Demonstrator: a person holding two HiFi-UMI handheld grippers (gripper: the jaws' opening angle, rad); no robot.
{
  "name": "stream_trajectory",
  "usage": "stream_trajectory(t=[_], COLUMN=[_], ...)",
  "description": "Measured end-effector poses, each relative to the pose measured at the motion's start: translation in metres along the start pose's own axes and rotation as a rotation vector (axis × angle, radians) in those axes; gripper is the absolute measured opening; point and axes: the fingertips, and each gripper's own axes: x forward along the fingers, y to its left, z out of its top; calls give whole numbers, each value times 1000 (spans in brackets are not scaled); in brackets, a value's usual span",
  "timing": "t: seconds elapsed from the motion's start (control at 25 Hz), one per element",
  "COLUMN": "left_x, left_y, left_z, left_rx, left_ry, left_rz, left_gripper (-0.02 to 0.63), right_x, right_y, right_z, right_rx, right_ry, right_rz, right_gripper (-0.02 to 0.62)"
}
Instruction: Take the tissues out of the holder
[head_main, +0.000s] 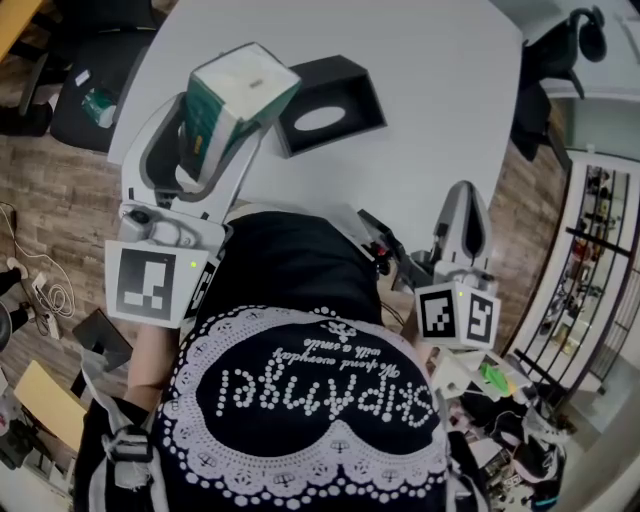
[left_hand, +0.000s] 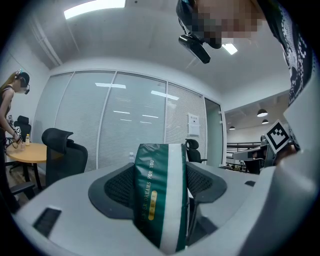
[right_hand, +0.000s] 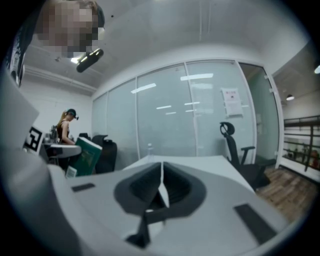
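Room: an office is seen, closed off by glass walls (left_hand: 125, 120) with blinds behind them; strip lights are set in the ceiling.
Floor: wood planks (head_main: 60, 200) are laid around the table.
Table: a pale table (head_main: 420, 90) with rounded corners is shown, and the holder is carried on it.
Chairs: black office chairs (left_hand: 62, 150) are placed by the glass, and another (head_main: 545, 70) is seen at the table's far corner.
Person: a second person (right_hand: 64, 127) is seen standing at a round wooden table far off at the room's edge.
Holder: a black holder (head_main: 330, 105) is set flat on the table with its oval opening turned up; it is just beside the pack but not touched by it.
Left gripper: the left gripper (head_main: 215, 128) is held above the table's near edge, and its jaws are closed on the pack's two broad sides.
Right gripper: the right gripper (head_main: 462, 205) is held well apart over the table's right edge; its jaws are pressed together with nothing between them.
Pack: a green tissue pack (left_hand: 160, 195) with a white stripe is held clear of the table, outside the holder. It is stood on end between the jaws, long axis upright in the left gripper view with the print run along it, and a pale face is turned up toward the head view.
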Motion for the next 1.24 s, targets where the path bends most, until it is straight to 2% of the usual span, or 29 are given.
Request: stream_trajectory(t=[0.84,1.24], left_x=[2,1], left_y=[-1,-1], left_z=[5,3], left_rx=[2,17], left_ry=[-23,-6], left_rz=[-6,-13], left_gripper=[337,337], right_x=[-3,-3], right_y=[0,0], right_z=[-1,0], right_rx=[-32,-37], right_ry=[12,9], right_rz=[-5,-5], right_gripper=[35,35])
